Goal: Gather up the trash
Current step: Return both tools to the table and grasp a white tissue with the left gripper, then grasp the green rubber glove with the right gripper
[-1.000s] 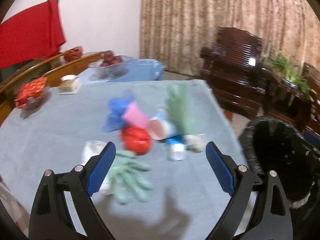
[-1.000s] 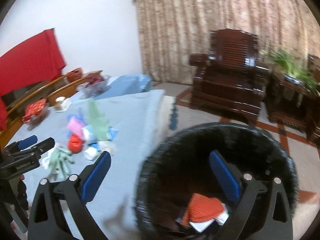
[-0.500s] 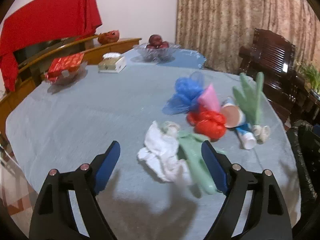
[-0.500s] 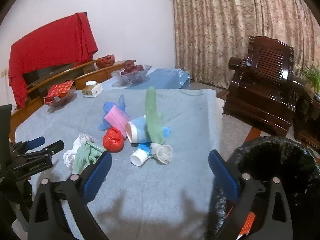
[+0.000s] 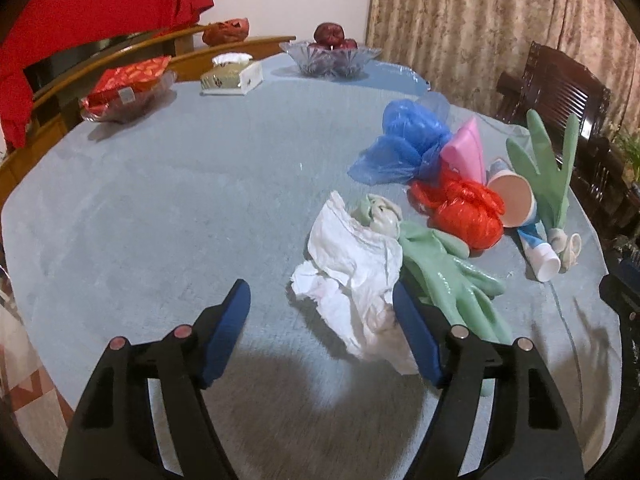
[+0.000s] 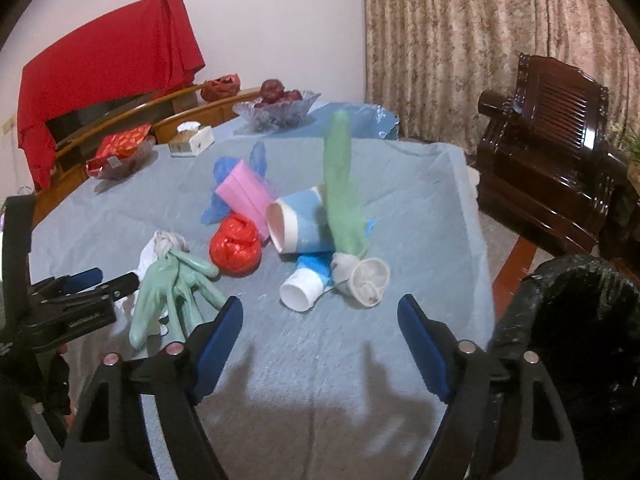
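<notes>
A pile of trash lies on the blue-grey tablecloth [image 5: 160,200]. My left gripper [image 5: 320,304] is low over the cloth with its jaws closing; the crumpled white tissue [image 5: 352,272] lies partly between the fingers, untouched by the pads. Beside it lie a green glove [image 5: 448,272], a red bag [image 5: 460,212], a blue bag [image 5: 404,148], a pink packet [image 5: 464,152] and a paper cup [image 5: 514,200]. My right gripper [image 6: 320,312] is also closing, with only cloth between its fingers. Just ahead are a small white cup [image 6: 300,290] and an upright green glove [image 6: 340,184].
A black-lined bin [image 6: 568,320] stands off the table's right edge. A glass fruit bowl [image 5: 330,56], tissue box [image 5: 232,76] and dish of red packets [image 5: 128,88] sit at the far side. A dark wooden armchair [image 6: 552,152] stands beyond.
Both views swung from the bin side to the trash pile. The right gripper left the bin for the table. The left gripper closed in on the white tissue. Both jaws narrowed.
</notes>
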A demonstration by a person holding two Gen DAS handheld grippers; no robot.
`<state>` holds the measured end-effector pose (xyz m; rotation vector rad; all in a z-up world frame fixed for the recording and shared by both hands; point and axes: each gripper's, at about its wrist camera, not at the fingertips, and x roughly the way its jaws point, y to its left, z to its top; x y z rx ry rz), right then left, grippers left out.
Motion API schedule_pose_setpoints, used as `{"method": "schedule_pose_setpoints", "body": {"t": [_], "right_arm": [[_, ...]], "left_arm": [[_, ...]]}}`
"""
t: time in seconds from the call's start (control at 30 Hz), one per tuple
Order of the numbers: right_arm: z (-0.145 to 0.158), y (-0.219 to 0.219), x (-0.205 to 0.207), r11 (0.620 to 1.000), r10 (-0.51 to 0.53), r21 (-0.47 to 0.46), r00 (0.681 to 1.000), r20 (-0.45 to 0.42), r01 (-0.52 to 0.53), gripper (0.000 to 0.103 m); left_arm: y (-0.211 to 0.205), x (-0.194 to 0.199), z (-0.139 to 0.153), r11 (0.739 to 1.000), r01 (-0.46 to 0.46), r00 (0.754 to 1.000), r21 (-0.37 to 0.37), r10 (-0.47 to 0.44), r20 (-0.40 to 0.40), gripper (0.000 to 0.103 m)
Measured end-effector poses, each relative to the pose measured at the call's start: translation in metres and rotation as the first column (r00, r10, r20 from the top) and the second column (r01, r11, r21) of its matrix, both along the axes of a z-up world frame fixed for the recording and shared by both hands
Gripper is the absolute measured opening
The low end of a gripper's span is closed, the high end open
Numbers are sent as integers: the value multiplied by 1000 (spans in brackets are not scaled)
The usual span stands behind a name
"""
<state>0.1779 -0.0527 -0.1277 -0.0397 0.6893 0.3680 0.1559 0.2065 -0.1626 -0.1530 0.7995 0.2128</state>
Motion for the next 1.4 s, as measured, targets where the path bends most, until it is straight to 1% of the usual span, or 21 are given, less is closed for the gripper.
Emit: {"method": "schedule_pose_setpoints", "body": {"t": [0.1, 0.2, 0.27, 0.3, 0.33, 0.37, 0.4, 0.43, 0.6, 0.67, 0.73, 0.93, 1.17, 1.27, 1.4], "right_arm": [[-2, 5, 0, 1000, 16, -8, 1000, -5, -16, 77], [-4, 8, 0, 1000, 23, -15, 1000, -8, -24, 77], [-5, 8, 0, 1000, 24, -14, 1000, -11, -24, 77], [-6, 9, 0, 1000, 24, -13, 1000, -12, -25, 77], [-6, 10, 0, 1000, 26, -13, 1000, -12, -26, 77], [-5, 11, 0, 1000, 28, -14, 1000, -12, -28, 77], [-5, 12, 0, 999, 30, -14, 999, -12, -30, 77], [-4, 12, 0, 999, 32, -12, 999, -11, -32, 77], [0, 19, -3, 999, 49, -1, 999, -3, -49, 76], [4, 22, -4, 998, 59, 12, 998, 3, -60, 76], [7, 28, -5, 997, 77, 22, 997, 8, -77, 76], [6, 55, -2, 990, 136, 50, 991, -4, -135, 74], [-6, 99, 8, 978, 201, 68, 978, -46, -198, 71], [-11, 116, 7, 974, 224, 47, 973, -53, -222, 71], [-22, 129, 13, 976, 218, 12, 973, -82, -217, 71]], "left_arm": [[4, 5, -6, 1000, -5, 1000, -24, 5, -18, 64], [7, 8, -10, 997, -3, 1000, -75, 1, -31, 51], [8, 9, -12, 994, 2, 999, -105, -6, -34, 47], [7, 9, -13, 994, 5, 999, -113, -9, -33, 40], [7, 9, -13, 992, 12, 999, -124, -16, -32, 31], [6, 10, -13, 990, 23, 999, -136, -27, -30, 15], [5, 10, -14, 989, 34, 999, -144, -38, -29, 8], [4, 10, -14, 989, 34, 999, -141, -38, -28, 5], [5, 2, -4, 990, 23, 1000, -138, -23, 0, 4], [8, -2, 3, 992, 27, 1000, -122, -26, 13, 4], [10, -6, 8, 996, 35, 999, -85, -34, 12, 4], [32, -19, 14, 998, -2, 1000, -67, 2, 6, 4], [49, -26, 10, 999, -27, 1000, -31, 27, -10, 4], [55, -28, 3, 999, -32, 999, -35, 31, -23, 4], [62, -33, -2, 999, -39, 999, -33, 38, -28, 4]]}}
